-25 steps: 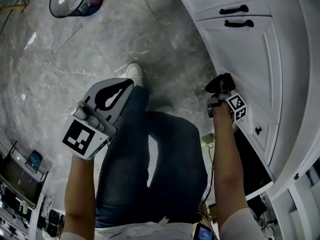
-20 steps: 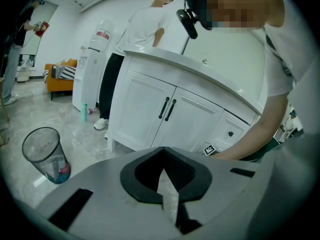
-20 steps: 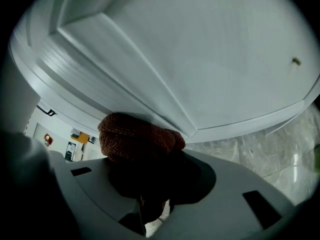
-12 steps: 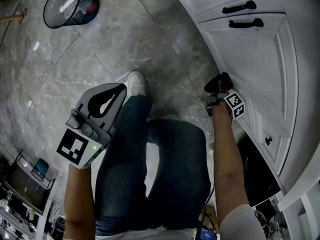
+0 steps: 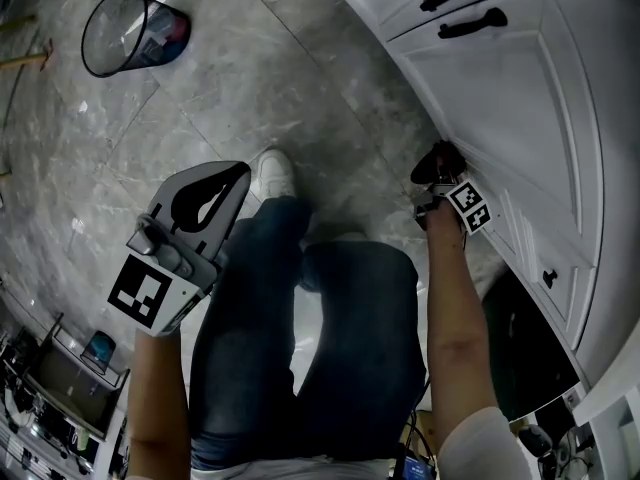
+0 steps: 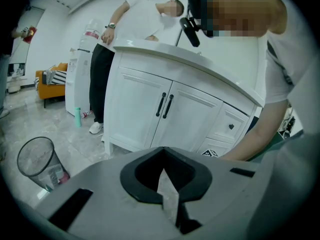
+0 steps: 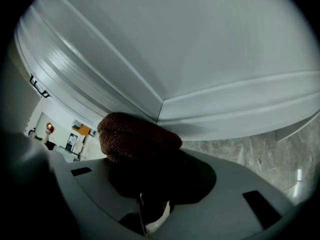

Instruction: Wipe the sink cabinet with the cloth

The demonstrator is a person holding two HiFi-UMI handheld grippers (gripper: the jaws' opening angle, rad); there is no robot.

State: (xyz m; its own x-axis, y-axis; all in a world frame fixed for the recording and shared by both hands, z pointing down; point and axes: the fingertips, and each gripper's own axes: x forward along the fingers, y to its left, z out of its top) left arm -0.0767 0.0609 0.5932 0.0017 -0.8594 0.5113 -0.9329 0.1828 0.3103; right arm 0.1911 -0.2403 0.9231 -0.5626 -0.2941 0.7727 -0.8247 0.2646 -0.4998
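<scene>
The white sink cabinet (image 5: pixel 520 98) curves along the right of the head view, with two black door handles (image 5: pixel 470 8) near the top. My right gripper (image 5: pixel 437 171) is shut on a dark brown cloth (image 5: pixel 440 158) and holds it against the low edge of a cabinet door. In the right gripper view the cloth (image 7: pixel 135 139) bulges out of the jaws at the corner of the door's panel (image 7: pixel 165 49). My left gripper (image 5: pixel 215 193) hangs over the person's left knee, shut and empty. The left gripper view shows the cabinet (image 6: pixel 165 109) from the front.
A wire waste bin (image 5: pixel 130 28) stands on the grey marble floor (image 5: pixel 200 98) at the far left. The person's legs in jeans (image 5: pixel 310 338) and a white shoe (image 5: pixel 272 173) fill the middle. Another person (image 6: pixel 125 44) stands at the cabinet's far end.
The head view has swung, so the cabinet handles and bin sit higher in the picture. The right gripper stays with the cloth at the door's low edge. The left gripper has hardly moved.
</scene>
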